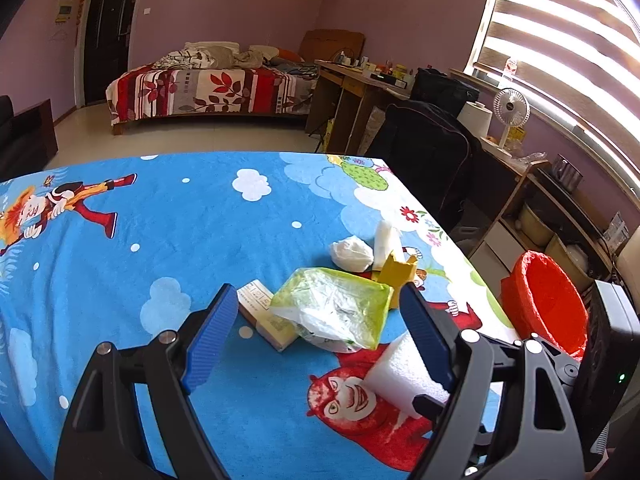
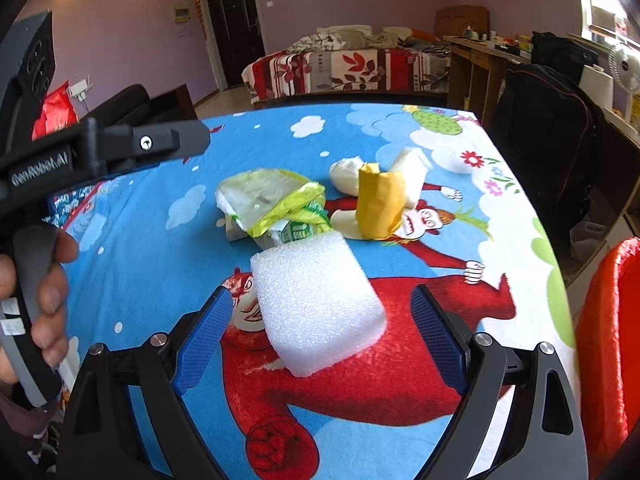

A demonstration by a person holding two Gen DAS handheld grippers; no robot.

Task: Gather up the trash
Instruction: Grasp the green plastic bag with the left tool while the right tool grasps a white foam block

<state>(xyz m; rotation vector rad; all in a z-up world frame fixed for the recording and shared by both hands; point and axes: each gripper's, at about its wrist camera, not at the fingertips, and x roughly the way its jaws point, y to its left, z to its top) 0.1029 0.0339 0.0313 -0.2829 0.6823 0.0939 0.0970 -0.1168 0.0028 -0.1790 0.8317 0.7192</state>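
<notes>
- The right claw (image 2: 320,336) is nearest in its own view, its blue fingers spread wide on either side of a white foam block (image 2: 316,304); neither pad touches the foam, so nothing is gripped.
- The left claw (image 1: 316,336) is also spread and empty, aimed at a crumpled yellow-green plastic bag (image 1: 336,308) that lies partly over a small cardboard box (image 1: 266,316).
- The step in hand looks like the first pick: the foam block lies near the table's (image 1: 160,220) right edge, close to the red-lined trash bin (image 1: 548,300) standing just off that edge.
- Next, I judge, the right claw needs to drop around the foam, press together gently since the foam is light and squashy, then carry it over the right edge to the bin.
- Further in, toward the far right corner, lie a torn yellow carton (image 2: 378,204), a wadded white tissue (image 1: 352,254) and a white paper piece (image 1: 386,240).
- The bag hides most of the box; the bin is cut off in the right wrist view, and its bottom cannot be seen. The printing on the box is too small to read.
</notes>
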